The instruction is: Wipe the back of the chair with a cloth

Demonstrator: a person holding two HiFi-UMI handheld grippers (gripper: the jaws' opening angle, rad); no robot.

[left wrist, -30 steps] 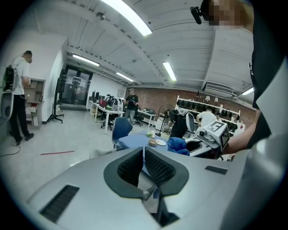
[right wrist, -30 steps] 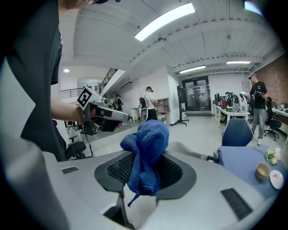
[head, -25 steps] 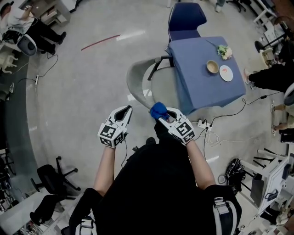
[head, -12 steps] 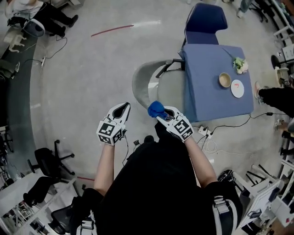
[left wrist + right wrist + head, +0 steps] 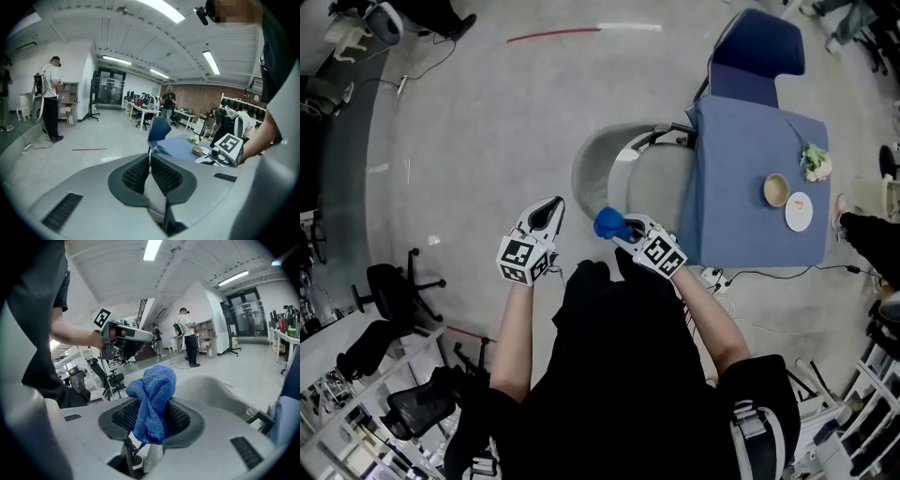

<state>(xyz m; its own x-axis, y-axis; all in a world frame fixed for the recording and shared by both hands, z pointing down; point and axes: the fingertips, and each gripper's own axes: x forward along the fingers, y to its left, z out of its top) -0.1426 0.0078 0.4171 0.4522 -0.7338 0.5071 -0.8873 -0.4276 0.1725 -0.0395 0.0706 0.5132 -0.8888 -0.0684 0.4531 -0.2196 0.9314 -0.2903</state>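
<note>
Right gripper (image 5: 626, 234) clamped on blue cloth (image 5: 607, 223), near the grey chair (image 5: 589, 173); left gripper (image 5: 546, 208) closed, empty. Step, as judged: approach; next, press cloth onto the chair back. Right gripper view alone shows cloth bunched between 2 pads; head view alone shows the table (image 5: 741, 141).

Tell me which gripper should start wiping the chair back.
Right. The right gripper is already shut on the blue cloth and is near the grey chair; the left gripper is shut and holds nothing.
</note>
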